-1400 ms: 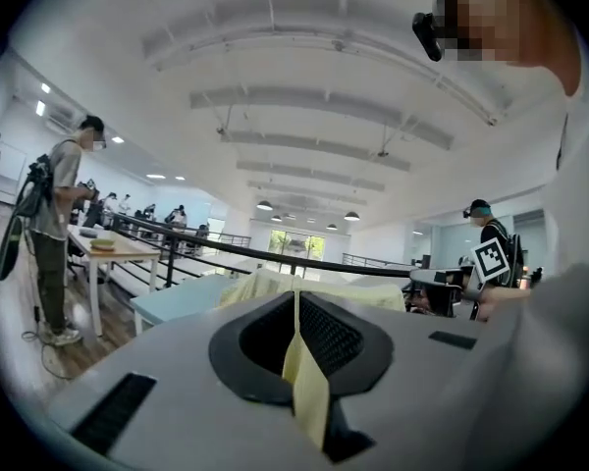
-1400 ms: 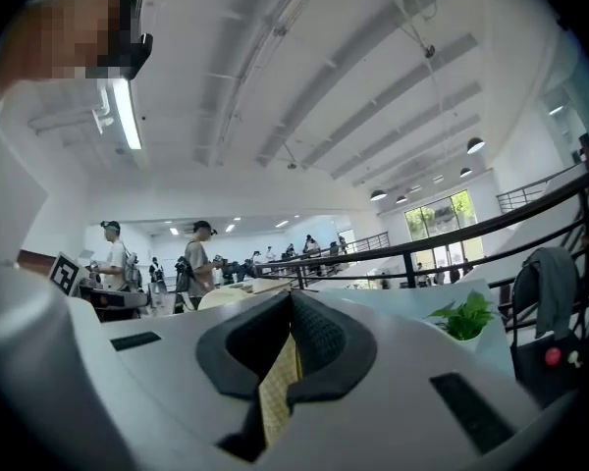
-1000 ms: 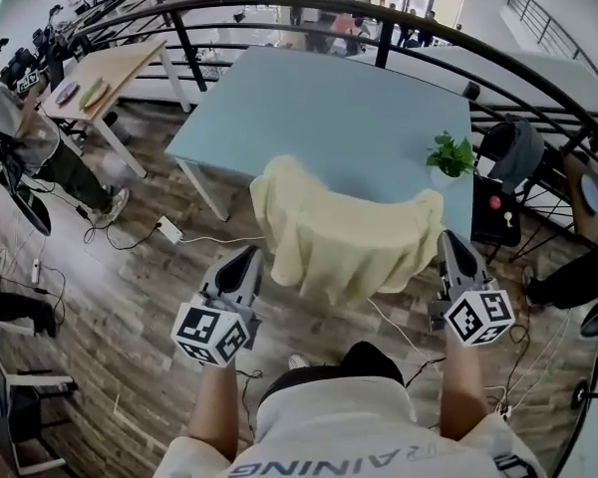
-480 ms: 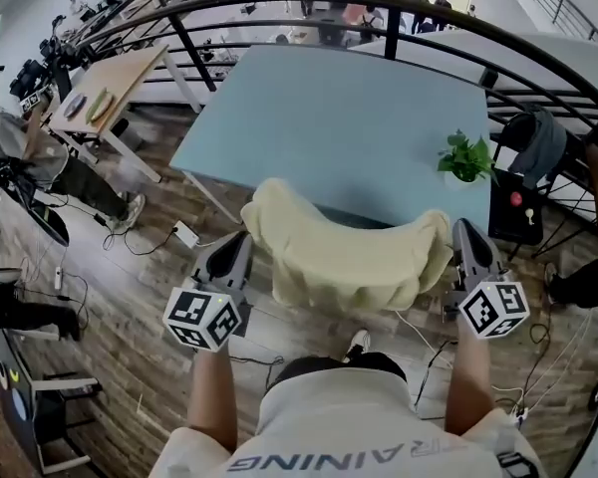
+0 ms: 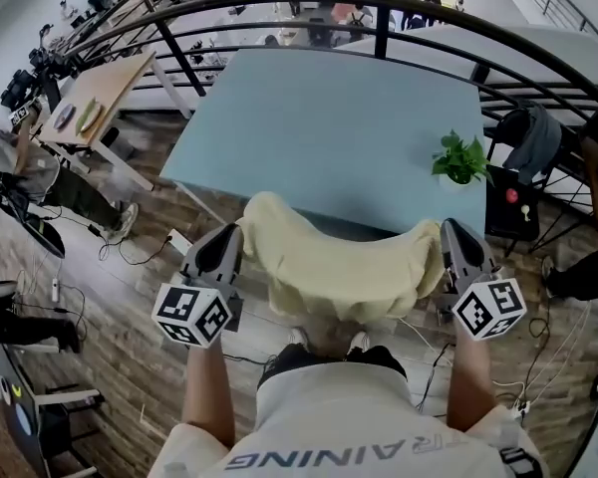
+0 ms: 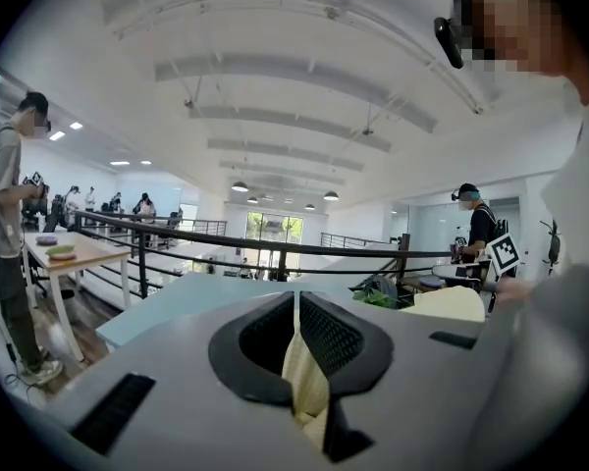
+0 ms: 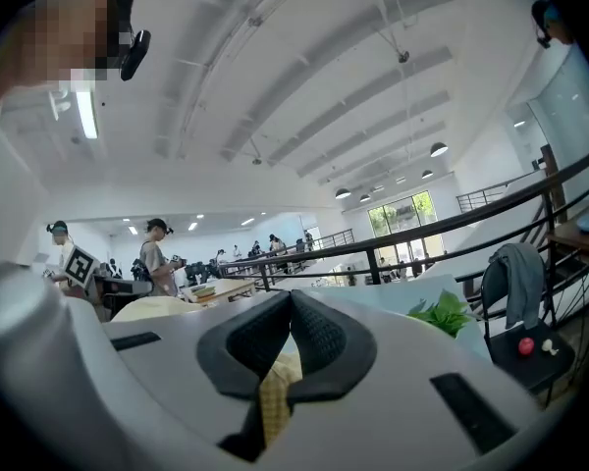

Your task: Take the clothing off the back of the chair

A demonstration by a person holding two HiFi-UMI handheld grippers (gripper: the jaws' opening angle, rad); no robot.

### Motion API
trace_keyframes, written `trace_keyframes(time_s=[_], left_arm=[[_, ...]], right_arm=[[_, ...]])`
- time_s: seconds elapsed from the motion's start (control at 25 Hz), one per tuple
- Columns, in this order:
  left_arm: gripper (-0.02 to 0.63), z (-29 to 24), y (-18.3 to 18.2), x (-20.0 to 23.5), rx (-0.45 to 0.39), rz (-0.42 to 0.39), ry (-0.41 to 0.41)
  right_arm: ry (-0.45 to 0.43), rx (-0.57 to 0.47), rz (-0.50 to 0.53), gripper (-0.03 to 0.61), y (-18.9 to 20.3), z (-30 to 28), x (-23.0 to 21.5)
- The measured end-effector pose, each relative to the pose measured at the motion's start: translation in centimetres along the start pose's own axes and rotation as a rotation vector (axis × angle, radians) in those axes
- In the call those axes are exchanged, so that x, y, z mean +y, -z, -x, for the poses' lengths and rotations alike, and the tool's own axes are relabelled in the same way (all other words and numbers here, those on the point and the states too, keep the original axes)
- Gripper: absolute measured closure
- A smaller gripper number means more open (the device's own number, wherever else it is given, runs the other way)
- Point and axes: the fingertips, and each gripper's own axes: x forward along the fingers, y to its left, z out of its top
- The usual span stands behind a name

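Observation:
The clothing (image 5: 334, 267) is a pale cream garment, stretched in a sagging band between my two grippers in front of the person's body. My left gripper (image 5: 222, 249) is shut on its left end, and cream fabric (image 6: 304, 371) shows pinched between the dark pads. At the garment's right end my right gripper (image 5: 450, 245) is shut too, with a yellowish fold (image 7: 273, 392) caught in its jaws. The garment hides whatever is beneath it, so I cannot make out the chair back. The person's shoes (image 5: 357, 342) show just below the cloth.
A light blue table (image 5: 319, 118) stands just beyond the garment, with a small green plant (image 5: 458, 157) near its right edge. A black railing (image 5: 379, 3) curves behind it. A dark chair with grey clothing (image 5: 526, 139) is at right, a wooden desk (image 5: 95, 93) and people at left. Cables lie on the wooden floor (image 5: 130, 297).
Both grippers have drawn back toward the person, carrying the garment. It hung long and draped a second ago; it is now bunched higher and nearer the person.

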Motion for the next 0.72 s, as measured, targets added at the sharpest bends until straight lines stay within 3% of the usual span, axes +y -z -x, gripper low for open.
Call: trace_keyframes(time_s=[0.08, 0.2, 0.24, 0.28, 0.4, 0.52, 0.6, 0.72], left_arm=[[0.568, -0.9, -0.2, 1.1, 0.018, 0.004, 0.037], [0.568, -3.0, 0.9, 2.3, 0.132, -0.034, 0.120], [0.566, -3.8, 1.3, 2.7, 0.178, -0.060, 0.141], [0.563, -4.5, 1.5, 3.1, 0.219, -0.082, 0.163], [0.442, -6.5, 2.1, 3.9, 0.338, -0.090, 0.246], [0.357, -8.3, 2.4, 4.1, 0.433, 0.009, 0.355], [0.328, -9.6, 2.6, 4.0, 0.480, 0.129, 0.438], [0.310, -11.1, 4.1, 3.6, 0.586, 0.248, 0.517]], right_arm=[[0.001, 0.036, 0.008, 0.556, 0.0, -0.1, 0.4], [-0.037, 0.165, 0.087, 0.539, 1.0, -0.3, 0.2], [-0.045, 0.218, 0.131, 0.473, 1.6, -0.7, -0.1], [-0.049, 0.267, 0.160, 0.448, 2.0, -1.0, -0.5], [-0.055, 0.358, 0.130, 0.410, 2.8, -1.3, -1.6], [-0.099, 0.421, 0.015, 0.361, 3.4, -1.2, -2.4], [-0.167, 0.471, -0.099, 0.290, 4.0, -1.4, -2.5], [-0.243, 0.520, -0.235, 0.267, 5.1, -1.7, -2.6]])
